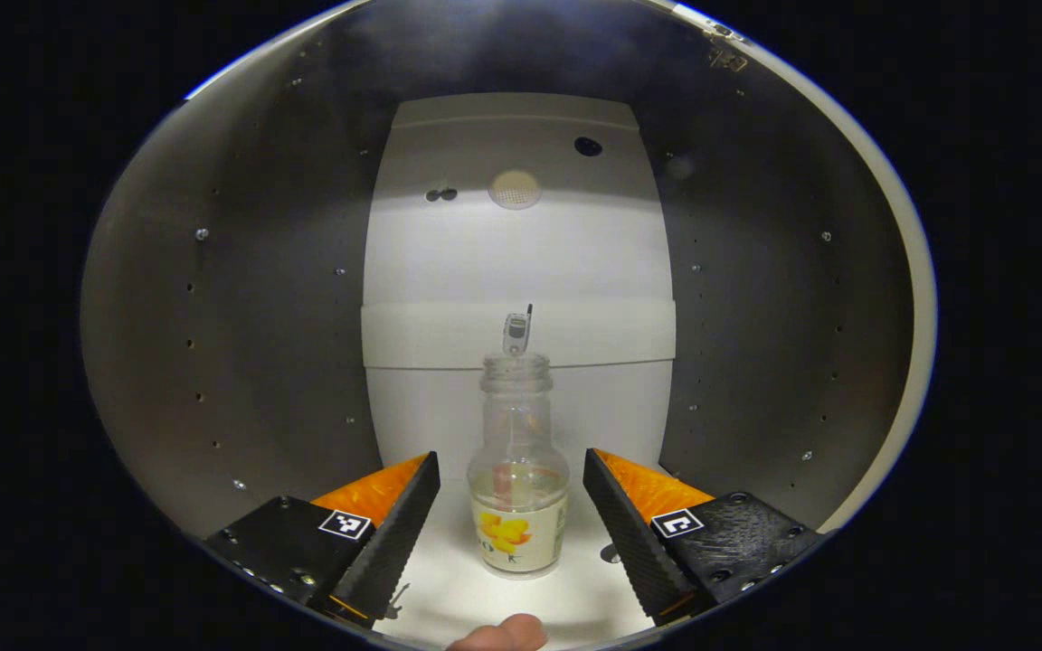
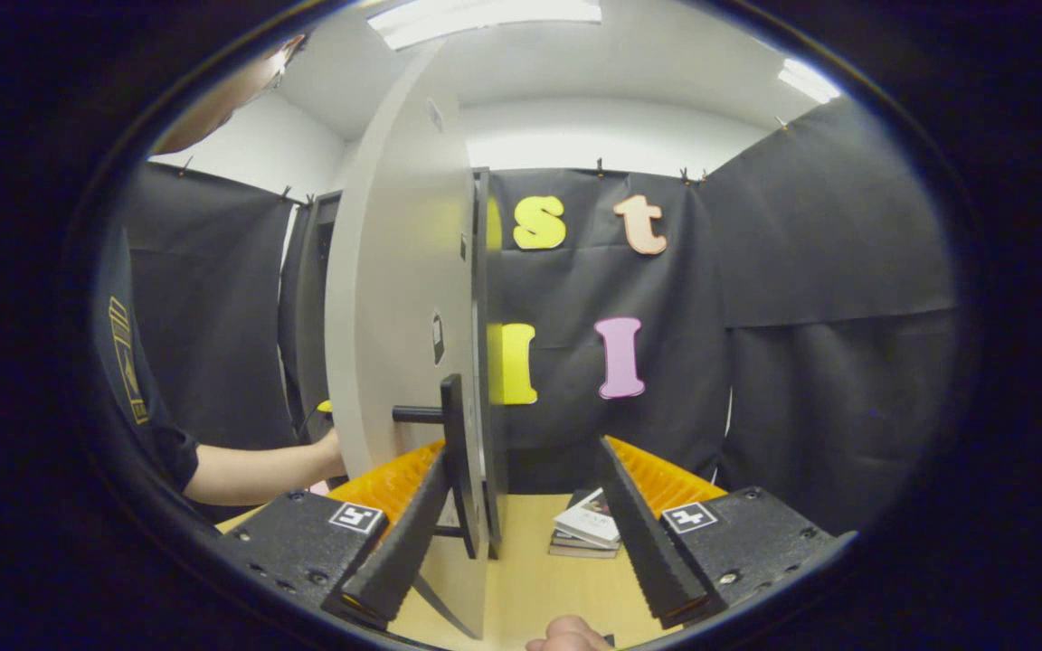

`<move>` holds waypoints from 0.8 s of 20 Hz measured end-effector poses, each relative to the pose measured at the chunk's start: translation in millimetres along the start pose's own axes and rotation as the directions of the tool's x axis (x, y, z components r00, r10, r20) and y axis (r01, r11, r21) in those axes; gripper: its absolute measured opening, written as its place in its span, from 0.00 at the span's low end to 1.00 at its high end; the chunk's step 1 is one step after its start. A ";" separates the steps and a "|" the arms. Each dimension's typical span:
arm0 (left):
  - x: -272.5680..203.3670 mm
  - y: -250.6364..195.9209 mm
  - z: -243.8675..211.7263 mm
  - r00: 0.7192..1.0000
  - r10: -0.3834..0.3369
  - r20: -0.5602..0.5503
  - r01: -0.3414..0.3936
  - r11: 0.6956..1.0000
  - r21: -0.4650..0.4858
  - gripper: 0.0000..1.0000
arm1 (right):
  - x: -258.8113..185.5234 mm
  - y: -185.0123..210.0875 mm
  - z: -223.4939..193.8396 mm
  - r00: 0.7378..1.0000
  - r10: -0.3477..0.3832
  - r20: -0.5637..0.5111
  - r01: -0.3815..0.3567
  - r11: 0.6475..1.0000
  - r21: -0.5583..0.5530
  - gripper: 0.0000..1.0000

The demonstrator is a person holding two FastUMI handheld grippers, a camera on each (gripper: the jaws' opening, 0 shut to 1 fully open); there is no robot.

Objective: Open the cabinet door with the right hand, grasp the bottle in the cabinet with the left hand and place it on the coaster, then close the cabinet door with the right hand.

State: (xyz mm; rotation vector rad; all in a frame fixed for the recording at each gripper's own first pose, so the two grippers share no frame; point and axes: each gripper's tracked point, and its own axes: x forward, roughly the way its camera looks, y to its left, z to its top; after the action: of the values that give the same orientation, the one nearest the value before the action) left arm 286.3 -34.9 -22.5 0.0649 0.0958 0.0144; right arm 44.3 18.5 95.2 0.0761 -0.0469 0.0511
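Observation:
In the left gripper view a clear capless bottle (image 1: pixel 518 470) with a yellow-flower label and a little liquid stands upright on the white cabinet floor (image 1: pixel 521 592). My left gripper (image 1: pixel 512 506) is open inside the cabinet, its fingers on either side of the bottle without touching it. In the right gripper view the white cabinet door (image 2: pixel 399 325) stands swung open, edge toward me. Its black bar handle (image 2: pixel 453 461) sits between the fingers of my open right gripper (image 2: pixel 521 506), close against the left finger.
Grey cabinet side walls (image 1: pixel 250 325) close in left and right of the bottle, with a white back panel (image 1: pixel 521 271) behind. In the right gripper view a person's arm (image 2: pixel 259 470) reaches behind the door, and stacked books (image 2: pixel 589 529) lie on the wooden table (image 2: pixel 539 579).

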 end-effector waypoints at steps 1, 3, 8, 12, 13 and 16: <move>3.3 -1.8 -0.8 1.000 0.014 -0.006 -0.014 1.000 0.006 0.97 | -0.5 1.9 -0.4 1.000 0.013 0.002 -0.013 1.000 0.026 1.00; 8.9 1.6 1.0 0.998 0.055 -0.003 -0.055 0.998 0.004 0.96 | 3.9 -1.7 -1.7 1.000 0.014 0.001 -0.014 0.999 0.043 1.00; 28.3 11.9 0.3 0.995 0.096 -0.021 -0.097 0.994 -0.046 0.96 | 6.1 -1.1 -4.4 0.999 0.041 -0.028 -0.040 0.999 0.037 0.99; 33.2 18.0 -1.1 0.993 0.114 -0.032 -0.116 0.991 -0.072 0.75 | 14.3 -2.5 -4.7 0.999 0.044 -0.026 -0.044 0.999 -0.016 1.00; 31.9 20.3 -0.7 0.992 0.123 -0.035 -0.126 0.990 -0.064 0.75 | 15.2 -2.4 -5.1 0.998 0.052 -0.027 -0.052 0.998 -0.017 1.00; 23.8 20.1 4.3 0.992 0.123 -0.028 -0.124 0.991 -0.052 0.73 | 14.7 -5.0 -2.8 0.997 0.067 -0.029 -0.068 0.997 -0.035 1.00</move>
State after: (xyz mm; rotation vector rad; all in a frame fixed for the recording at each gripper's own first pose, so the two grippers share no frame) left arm 310.1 -14.8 -19.1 0.0171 0.1159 0.1413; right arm 59.3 14.5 92.7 0.0380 -0.0224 0.1193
